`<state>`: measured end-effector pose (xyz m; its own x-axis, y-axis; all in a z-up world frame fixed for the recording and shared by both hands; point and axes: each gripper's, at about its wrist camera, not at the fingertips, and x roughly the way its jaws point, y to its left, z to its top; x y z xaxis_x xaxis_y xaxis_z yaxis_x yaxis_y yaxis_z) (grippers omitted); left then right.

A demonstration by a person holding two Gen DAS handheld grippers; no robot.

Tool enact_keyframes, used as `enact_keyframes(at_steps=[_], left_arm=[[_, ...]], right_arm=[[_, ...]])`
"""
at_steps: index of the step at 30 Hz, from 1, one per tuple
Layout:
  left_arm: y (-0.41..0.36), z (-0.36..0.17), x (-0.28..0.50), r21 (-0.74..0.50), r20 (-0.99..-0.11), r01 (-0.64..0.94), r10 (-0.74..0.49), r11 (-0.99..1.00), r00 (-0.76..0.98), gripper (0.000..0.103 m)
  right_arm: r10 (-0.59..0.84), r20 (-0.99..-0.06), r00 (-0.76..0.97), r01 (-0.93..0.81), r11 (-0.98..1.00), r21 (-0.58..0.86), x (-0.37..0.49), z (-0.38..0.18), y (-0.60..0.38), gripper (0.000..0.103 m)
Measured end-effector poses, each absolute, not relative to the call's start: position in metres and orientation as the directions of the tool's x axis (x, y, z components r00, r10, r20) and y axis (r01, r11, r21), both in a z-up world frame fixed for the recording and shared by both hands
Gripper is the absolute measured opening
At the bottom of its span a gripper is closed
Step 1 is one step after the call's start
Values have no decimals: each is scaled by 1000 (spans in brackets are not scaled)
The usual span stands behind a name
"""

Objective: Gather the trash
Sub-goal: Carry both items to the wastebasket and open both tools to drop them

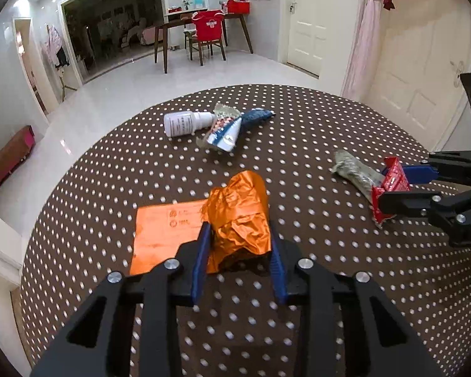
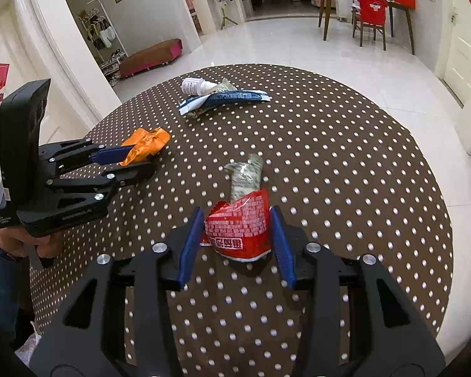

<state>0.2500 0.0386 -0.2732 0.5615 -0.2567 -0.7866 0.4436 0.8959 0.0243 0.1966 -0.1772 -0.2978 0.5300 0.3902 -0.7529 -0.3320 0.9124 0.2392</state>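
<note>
On the round brown polka-dot table my left gripper is shut on a crumpled orange foil wrapper, its blue pads pressing both sides. A flat orange packet lies just left of it. My right gripper is shut on a red brick-patterned wrapper whose silvery-grey end sticks out forward. The left wrist view shows that right gripper at the right with the red wrapper. From the right wrist, the left gripper and the orange wrapper appear at the left.
A white bottle and a blue-and-white wrapper lie together near the table's far edge, also seen as the bottle and wrapper. A hand holds the left gripper. White tiled floor surrounds the table.
</note>
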Motion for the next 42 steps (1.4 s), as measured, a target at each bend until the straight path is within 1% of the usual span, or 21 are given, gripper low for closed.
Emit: enact_keyframes(at_steps=[1,5,6,8,14,17,27,31,35,39,42], left_arm=[[39,-273,246,11,-785,439,-265,898,560,31],[37,-271,231,-26,-777,432,-290,902,559,31],[36,-271,227,-34,-774,428,-295,903,560,31],[36,-269,220,-49,-768,422,-304,905,563,31],[36,-258,208,-111,-741,406,-348,907,575,30],[28,-251,204,-120,-728,415,-364,902,581,30],[-25,-214,194,-142,-667,495,-453,857,592,30],[-55,-198,196,-144,-646,533,-487,834,587,30],[-93,-188,201,-159,-636,576,-529,802,562,30],[-140,-184,212,-187,-634,617,-574,764,519,30],[-177,-188,225,-232,-640,639,-610,734,468,30]], right_arm=[[391,-753,530,-337,911,237,195,-298,-178,43],[387,-748,539,-362,908,209,188,-292,-177,27],[386,-746,542,-368,908,202,185,-291,-177,27],[390,-744,543,-368,907,207,178,-290,-182,26],[443,-696,565,-303,896,324,157,-290,-215,24],[459,-670,583,-281,888,363,152,-286,-233,24],[416,-608,676,-214,901,377,146,-257,-291,24],[379,-580,721,-177,910,374,146,-244,-323,24],[316,-564,763,-99,919,380,144,-239,-370,24],[234,-570,788,11,920,393,142,-244,-422,24],[164,-596,786,113,910,399,143,-258,-465,24]])
